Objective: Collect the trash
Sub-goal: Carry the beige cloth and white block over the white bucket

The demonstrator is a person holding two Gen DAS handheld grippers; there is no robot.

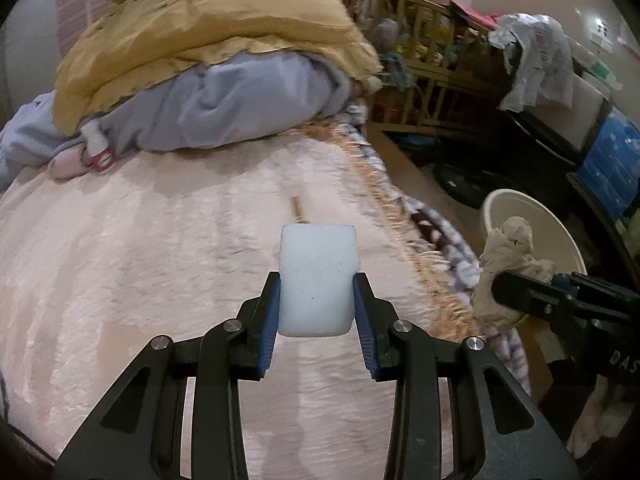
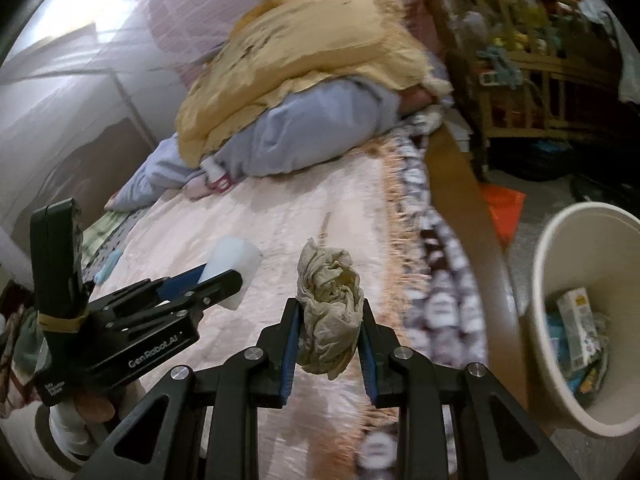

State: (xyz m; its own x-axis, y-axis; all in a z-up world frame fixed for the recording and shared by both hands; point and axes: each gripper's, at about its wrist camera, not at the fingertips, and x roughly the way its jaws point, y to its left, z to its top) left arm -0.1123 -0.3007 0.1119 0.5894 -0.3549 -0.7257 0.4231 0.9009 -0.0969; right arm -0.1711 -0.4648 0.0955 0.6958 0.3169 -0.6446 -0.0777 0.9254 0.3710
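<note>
The left gripper (image 1: 316, 300) is clamped on a white cup (image 1: 317, 280), its blue pads pressing the cup's two sides. The right gripper (image 2: 329, 320) is clamped on a crumpled wad of paper (image 2: 329, 312). Both pieces of trash hang above the pink bedspread (image 1: 160, 260), near its right edge.

The step in hand looks like carrying both pieces to the cream bin (image 2: 580, 280), which stands on the floor to the right of the bed, lower than the mattress. It already holds a small carton (image 2: 576, 320) and other scraps; what those are is hard to say, as that side of the picture is smeared.

To do it well, keep both grips firm until each piece is clearly over the bin's mouth, not just its rim. The paper wad sits closer to the bin, so it should go first; the cup follows from the left, and the two grippers should stay apart so they do not knock together over the opening. The cup is light and could bounce off the rim, so let it go low.

The fringed edge of the blanket (image 1: 400, 220) and the wooden bed rail (image 2: 460, 200) lie between the grippers and the bin. Beyond the bin the floor is crowded by a wooden crib (image 1: 420, 40) and dark boxes, so room is tight on the far right.
</note>
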